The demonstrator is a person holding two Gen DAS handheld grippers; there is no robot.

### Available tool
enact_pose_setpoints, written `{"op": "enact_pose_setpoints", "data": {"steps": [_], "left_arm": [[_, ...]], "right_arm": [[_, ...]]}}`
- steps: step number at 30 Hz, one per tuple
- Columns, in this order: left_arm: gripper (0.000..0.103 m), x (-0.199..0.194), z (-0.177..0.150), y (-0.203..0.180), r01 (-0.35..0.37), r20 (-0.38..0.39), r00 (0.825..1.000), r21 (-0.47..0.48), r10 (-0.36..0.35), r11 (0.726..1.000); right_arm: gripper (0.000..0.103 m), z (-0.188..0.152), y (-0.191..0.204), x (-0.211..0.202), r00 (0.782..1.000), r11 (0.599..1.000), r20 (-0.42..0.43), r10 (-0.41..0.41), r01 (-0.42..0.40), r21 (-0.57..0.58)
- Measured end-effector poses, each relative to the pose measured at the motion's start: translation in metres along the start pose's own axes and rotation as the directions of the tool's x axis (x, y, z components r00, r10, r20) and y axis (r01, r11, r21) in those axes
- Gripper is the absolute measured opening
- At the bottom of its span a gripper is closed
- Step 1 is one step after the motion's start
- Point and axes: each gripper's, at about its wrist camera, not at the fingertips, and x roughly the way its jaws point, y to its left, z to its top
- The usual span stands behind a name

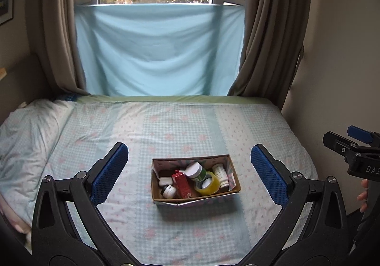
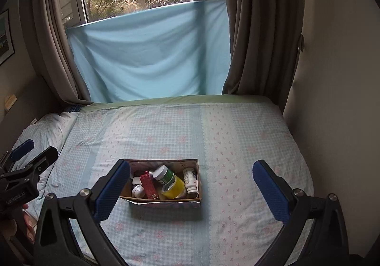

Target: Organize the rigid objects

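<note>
A small cardboard box sits on the bed and holds several items: a red carton, a green jar with a white lid, a yellow tape roll, a white bottle and small white containers. The box also shows in the right wrist view with the same items, such as the tape roll. My left gripper is open and empty, held above and short of the box. My right gripper is open and empty, with its left finger overlapping the box's left end in view.
The bed has a light blue checked sheet. A pillow lies at the left. A wall runs along the bed's right side. Brown curtains and a blue cloth hang under the window at the far edge.
</note>
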Motion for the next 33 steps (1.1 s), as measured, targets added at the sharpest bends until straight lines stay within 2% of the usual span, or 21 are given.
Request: {"op": "enact_pose_setpoints", "data": {"steps": [4, 10, 20, 33], "left_arm": [[0.103, -0.019, -0.014, -0.015, -0.011, 0.040, 0.999, -0.003, 0.011, 1.000], [0.103, -0.041, -0.030, -0.031, -0.048, 0.086, 0.995, 0.000, 0.048, 0.999], [0.103, -0.052, -0.034, -0.043, -0.064, 0.117, 0.991, 0.009, 0.062, 0.998], [0.103, -0.046, -0.029, -0.041, -0.087, 0.112, 0.990, 0.002, 0.086, 0.996]], "right_arm": [[0.103, -0.012, -0.010, -0.024, 0.998, 1.000, 0.058, -0.013, 0.014, -0.009], [0.103, -0.030, -0.019, -0.034, 0.995, 1.000, 0.096, 0.001, 0.002, -0.022], [0.103, -0.034, -0.023, -0.047, 0.989, 0.999, 0.150, -0.003, 0.009, -0.039], [0.103, -0.030, -0.025, -0.042, 0.990, 0.999, 0.138, -0.009, 0.013, -0.029]]}}
